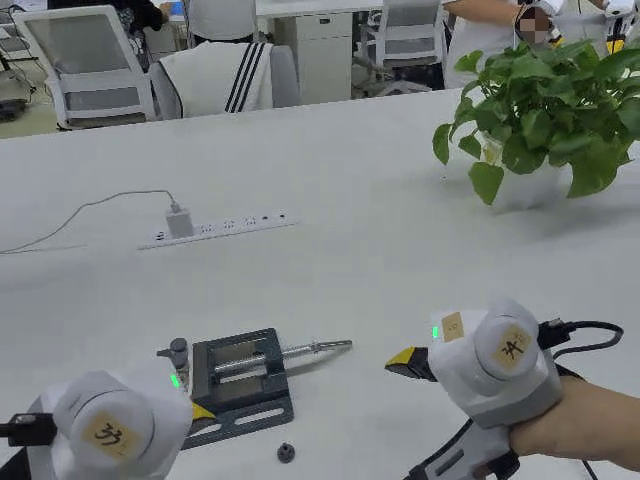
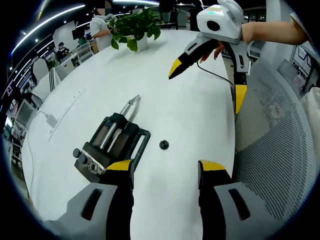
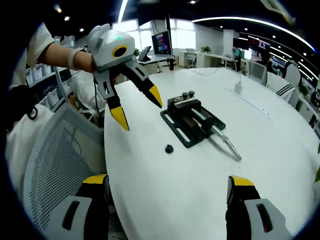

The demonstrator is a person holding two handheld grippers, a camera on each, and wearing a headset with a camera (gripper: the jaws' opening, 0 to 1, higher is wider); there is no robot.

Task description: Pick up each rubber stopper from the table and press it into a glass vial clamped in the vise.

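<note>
A small black rubber stopper lies on the white table just in front of the dark vise. In the left gripper view the stopper sits a little beyond my open left gripper, with the vise to its left. Two dark-capped small cylinders stand at the vise's end. My right gripper is open and empty too, hovering over the table. The stopper and vise lie ahead of it. The vise jaws hold nothing that I can make out.
A white power strip with a plugged charger and cable lies on the table behind the vise. A potted plant stands at the back right. Office chairs stand beyond the far edge. A mesh chair is close to the near edge.
</note>
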